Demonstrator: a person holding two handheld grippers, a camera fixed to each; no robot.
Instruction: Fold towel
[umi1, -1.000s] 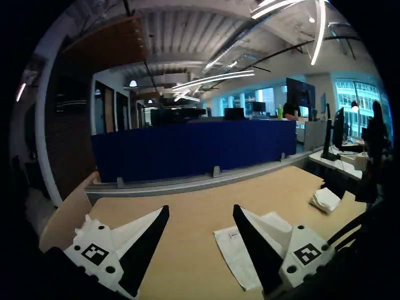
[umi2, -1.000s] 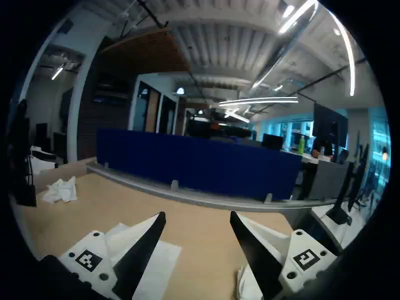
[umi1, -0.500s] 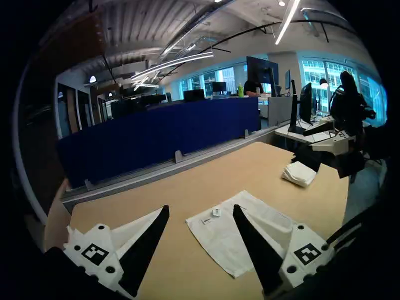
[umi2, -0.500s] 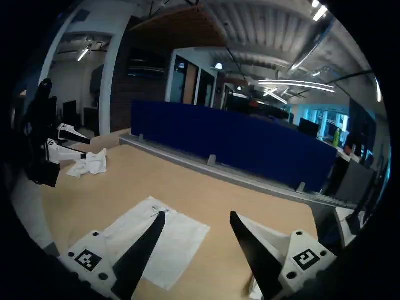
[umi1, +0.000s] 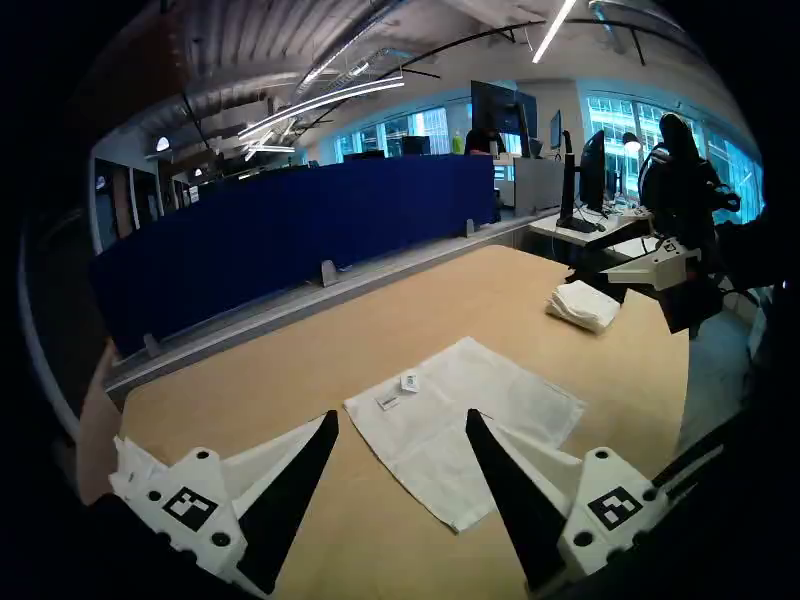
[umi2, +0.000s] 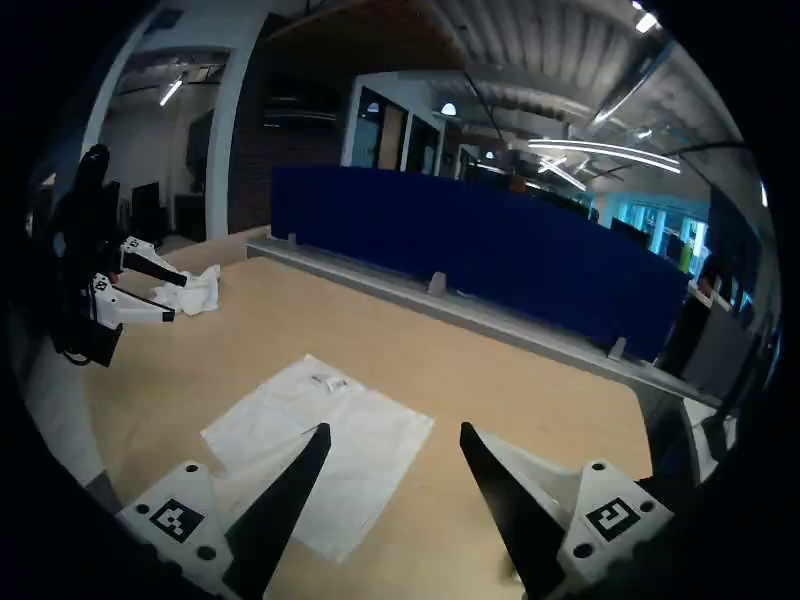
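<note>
A white towel (umi1: 460, 420) lies spread flat on the wooden table (umi1: 420, 320), with two small tags near its far edge. In the left gripper view my left gripper (umi1: 400, 440) is open above the table's near side, its right finger over the towel's near part. In the right gripper view the same towel (umi2: 320, 440) lies flat ahead, and my right gripper (umi2: 393, 450) is open above its near right edge. The right gripper (umi1: 650, 272) appears at the far right of the left gripper view, and the left gripper (umi2: 135, 285) at the far left of the right gripper view.
A folded white cloth (umi1: 583, 305) sits near the table's right end. A crumpled white cloth (umi2: 195, 292) lies at the table's left end. A blue partition (umi1: 300, 235) and a grey rail (umi1: 330, 290) run along the table's far edge. Desks with monitors (umi1: 590, 175) stand beyond.
Both cameras have tilted down and swung toward the table's middle. The towel now shows whole in each view, and each gripper now shows in the other's view. Both stay open.
</note>
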